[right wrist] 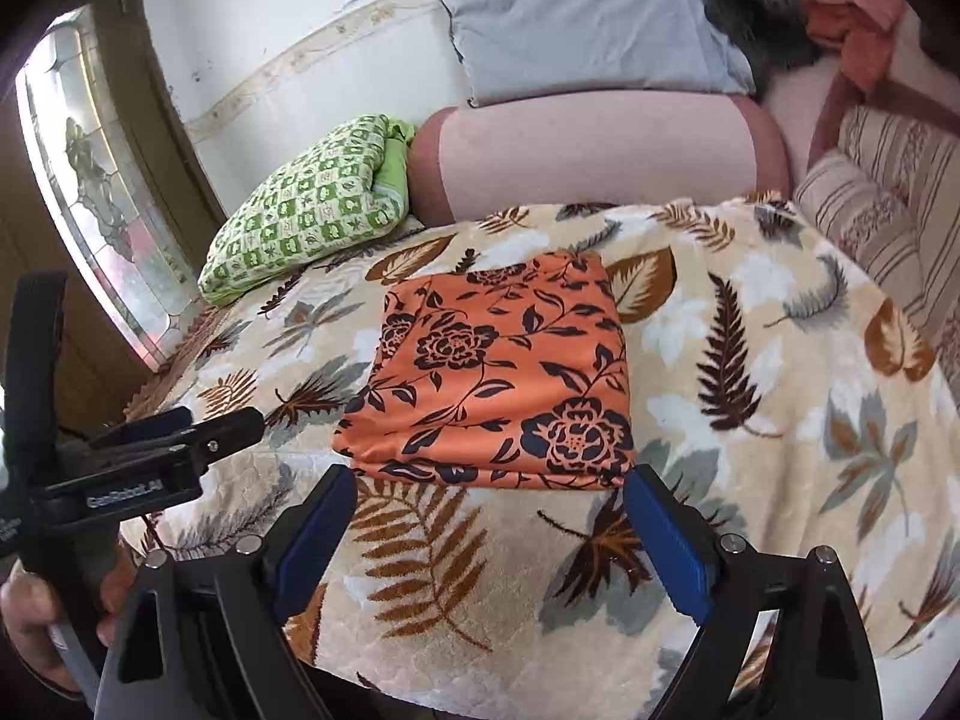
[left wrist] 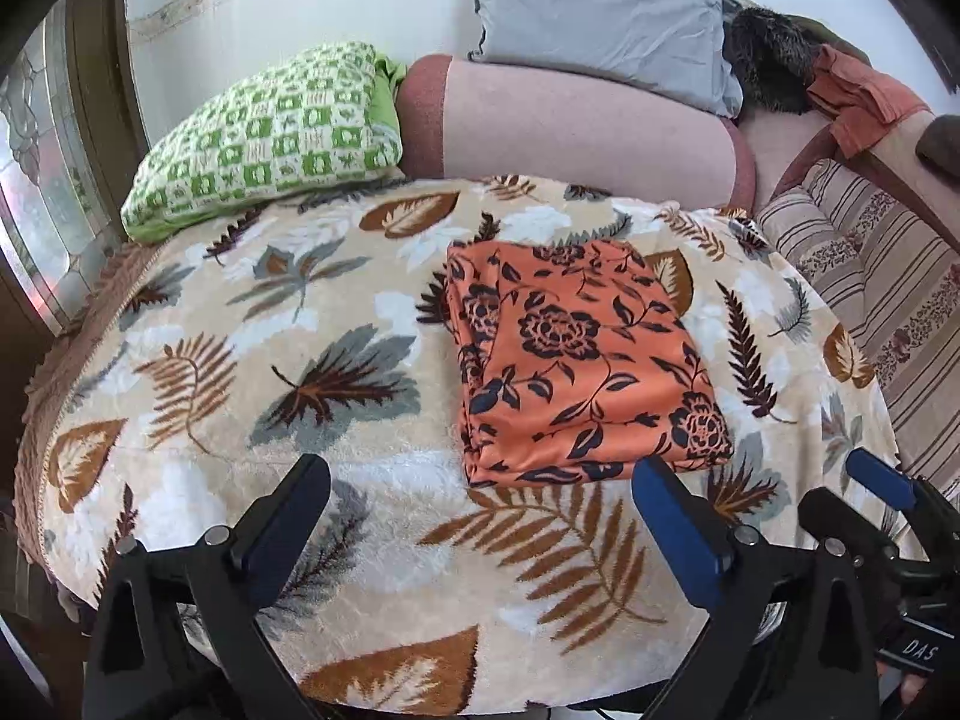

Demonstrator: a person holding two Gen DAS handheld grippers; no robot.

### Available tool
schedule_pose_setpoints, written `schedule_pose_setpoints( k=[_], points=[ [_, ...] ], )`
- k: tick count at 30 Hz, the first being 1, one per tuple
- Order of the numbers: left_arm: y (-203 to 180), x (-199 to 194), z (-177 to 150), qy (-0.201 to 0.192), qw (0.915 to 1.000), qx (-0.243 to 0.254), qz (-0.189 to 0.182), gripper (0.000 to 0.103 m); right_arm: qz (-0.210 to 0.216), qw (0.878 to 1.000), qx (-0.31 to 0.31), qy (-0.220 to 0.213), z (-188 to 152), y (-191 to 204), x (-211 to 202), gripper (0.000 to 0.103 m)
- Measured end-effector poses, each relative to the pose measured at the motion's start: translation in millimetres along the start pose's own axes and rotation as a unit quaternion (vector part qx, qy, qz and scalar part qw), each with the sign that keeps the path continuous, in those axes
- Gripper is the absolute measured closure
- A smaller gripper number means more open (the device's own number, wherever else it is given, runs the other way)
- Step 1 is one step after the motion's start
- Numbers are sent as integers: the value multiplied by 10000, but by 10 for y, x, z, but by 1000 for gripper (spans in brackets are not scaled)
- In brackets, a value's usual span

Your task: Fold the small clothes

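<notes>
A folded orange cloth (left wrist: 582, 360) with dark flowers lies flat on the leaf-patterned blanket (left wrist: 240, 360), a little right of the middle. My left gripper (left wrist: 480, 471) hangs open above the blanket, just in front of the cloth's near edge, with nothing between its fingers. In the right wrist view the same orange cloth (right wrist: 498, 372) lies straight ahead on the blanket (right wrist: 780, 420). My right gripper (right wrist: 491, 480) is open over the cloth's near edge and holds nothing. The left gripper (right wrist: 180, 426) shows at the left, held by a hand (right wrist: 30, 612).
A green checked pillow (left wrist: 270, 144) lies at the back left, with a pink bolster (left wrist: 588, 132) and a grey pillow (left wrist: 600, 18) behind the blanket. Striped cushions (left wrist: 870, 276) sit at the right. A glass-panelled door (right wrist: 102, 180) stands at the left.
</notes>
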State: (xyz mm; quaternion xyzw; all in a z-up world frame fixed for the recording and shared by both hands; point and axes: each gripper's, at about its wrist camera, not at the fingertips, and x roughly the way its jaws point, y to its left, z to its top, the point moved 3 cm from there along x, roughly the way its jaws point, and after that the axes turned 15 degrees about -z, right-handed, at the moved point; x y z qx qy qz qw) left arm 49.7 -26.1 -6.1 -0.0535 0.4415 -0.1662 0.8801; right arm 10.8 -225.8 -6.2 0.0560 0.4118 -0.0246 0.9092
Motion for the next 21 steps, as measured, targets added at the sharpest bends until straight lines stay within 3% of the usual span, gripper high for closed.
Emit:
schedule_pose_setpoints(
  k=[5, 10, 21],
  points=[
    [-76, -77, 47, -89, 9999, 65, -72, 0, 1, 10000, 6, 33, -12, -29, -42, 11],
    [-97, -72, 92, -140, 9996, 136, 193, 0, -13, 10000, 49, -6, -5, -44, -77, 11],
    [-53, -9, 203, -210, 9996, 147, 136, 0, 17, 10000, -21, 18, 62, -72, -1, 11]
  ],
)
